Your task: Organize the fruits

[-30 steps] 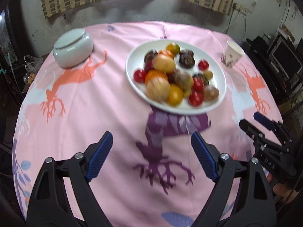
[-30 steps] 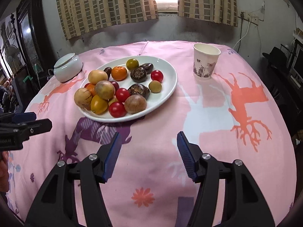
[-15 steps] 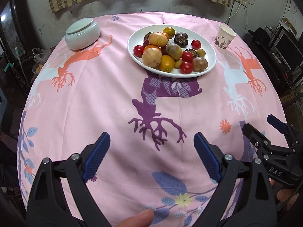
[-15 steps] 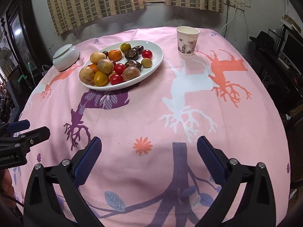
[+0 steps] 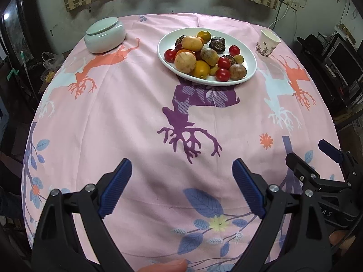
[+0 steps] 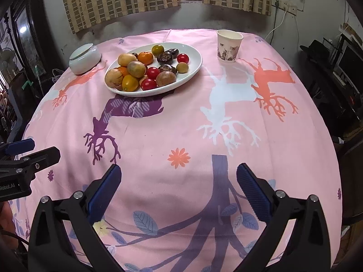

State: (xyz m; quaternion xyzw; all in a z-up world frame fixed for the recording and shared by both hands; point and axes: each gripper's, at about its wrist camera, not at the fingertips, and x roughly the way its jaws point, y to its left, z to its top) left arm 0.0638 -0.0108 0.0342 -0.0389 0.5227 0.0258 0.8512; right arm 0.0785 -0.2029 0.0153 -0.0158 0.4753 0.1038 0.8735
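Both grippers have drawn back from the plate (image 5: 250,66) since the earlier frames, so it now sits well apart, across the pink cloth (image 5: 136,117). Left gripper (image 5: 181,174): jaws wide, nothing between them, only cloth below. Right gripper (image 6: 178,176): jaws have just been opening and now stand fully wide, also empty. Neither touches any fruit. Fruits (image 6: 145,71) lie heaped on the white oval plate, on the far half of the table. From the left gripper the plate lies ahead and slightly right; from the right gripper, ahead and to the left. Its long axis runs slantwise in both views. Neither gripper is clearly nearer. Beyond the plate: a lidded jar (image 5: 105,35) to its left and a paper cup (image 6: 229,45) to its right.
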